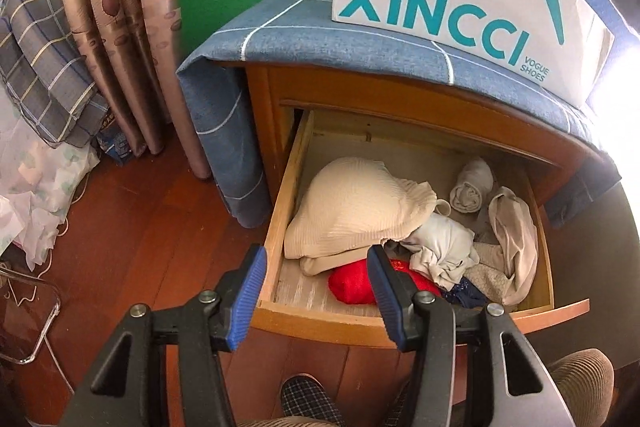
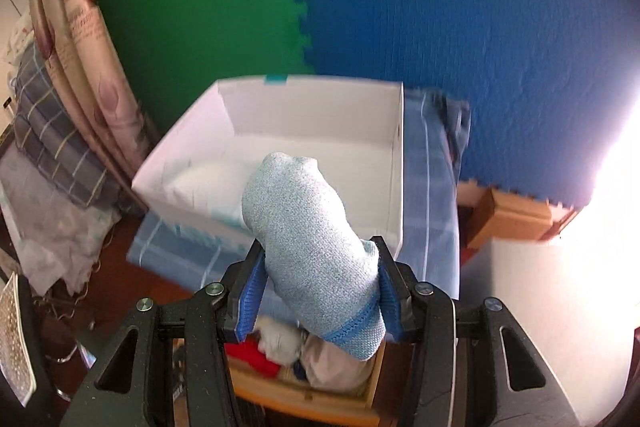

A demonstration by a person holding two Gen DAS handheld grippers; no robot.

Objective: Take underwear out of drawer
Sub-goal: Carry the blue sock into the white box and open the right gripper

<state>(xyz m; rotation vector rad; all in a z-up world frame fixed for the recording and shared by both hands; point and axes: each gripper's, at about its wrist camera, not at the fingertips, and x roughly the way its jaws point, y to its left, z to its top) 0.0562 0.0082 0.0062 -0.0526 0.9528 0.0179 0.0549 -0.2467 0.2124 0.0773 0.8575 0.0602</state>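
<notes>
My right gripper clamps a rolled light-blue garment, so I carry it over the white box, probably empty though blurred, left gripper open above the drawer.

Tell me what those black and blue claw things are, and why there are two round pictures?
Each claw is a hand-held gripper: a person holds one in each hand, and a small camera on it looks along its two fingers. So each picture comes from one gripper.

The left hand-held gripper is open and empty, above an open wooden drawer full of clothes: a cream folded garment, something red and a rolled grey piece.

The right hand-held gripper squeezes a rolled light blue garment in front of an open white box. That box stands on the blue checked cloth covering the cabinet.
</notes>
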